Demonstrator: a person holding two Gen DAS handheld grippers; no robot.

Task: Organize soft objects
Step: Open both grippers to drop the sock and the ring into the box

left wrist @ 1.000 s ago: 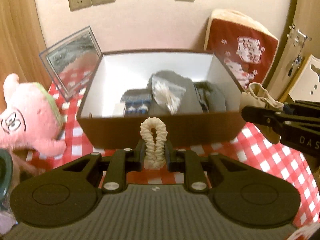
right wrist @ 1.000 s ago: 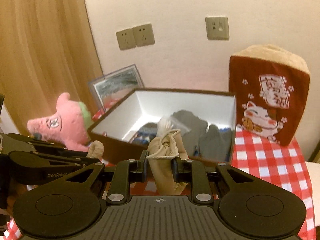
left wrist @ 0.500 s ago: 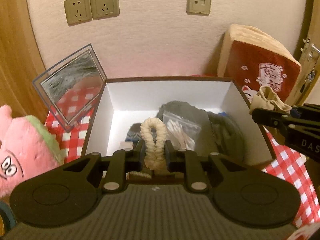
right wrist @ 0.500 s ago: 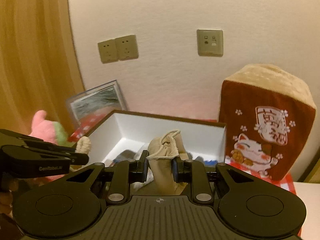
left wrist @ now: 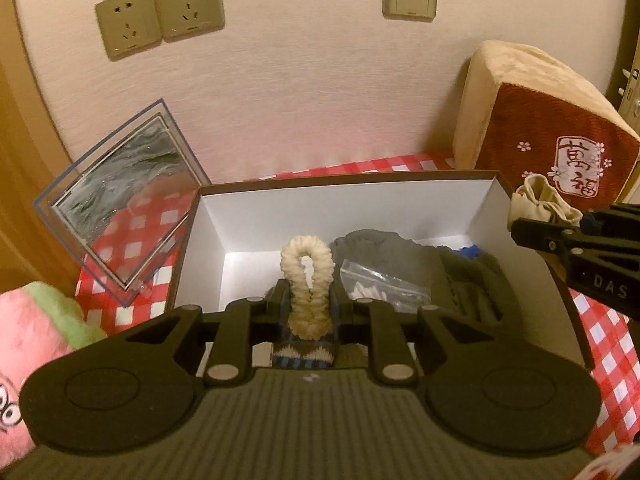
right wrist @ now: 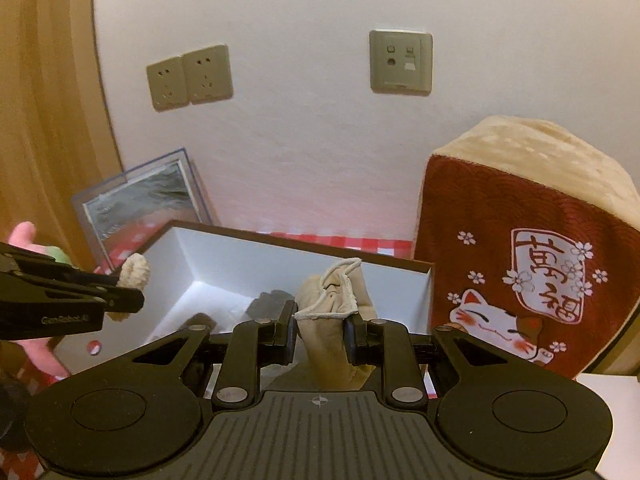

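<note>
Cream chenille, looped into a fuzzy scrunchie (left wrist: 307,280), stands pinched upright in the left gripper (left wrist: 308,312) above the near edge of the brown, white-lined cardboard box (left wrist: 344,204), probably poised for dropping in. The right gripper (right wrist: 320,330) clamps a crumpled beige cloth (right wrist: 334,308) over the box's right side. Grey garments (left wrist: 384,248) already lie inside; a pink plush toy (left wrist: 36,332) waits on the red-checked tablecloth (left wrist: 132,248) by the box's left edge.

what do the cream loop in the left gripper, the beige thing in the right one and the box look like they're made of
Cream loop: looks like fuzzy chenille or plush fabric, matte, with a ribbed, ruched surface, probably a scrunchie.
Beige cloth: thin soft fabric, matte, with a stitched hem and limp folds; cotton or a suede-like weave, hard to say.
Box: seems paperboard, with stiff straight walls, smooth white inside and a brown rim.
</note>
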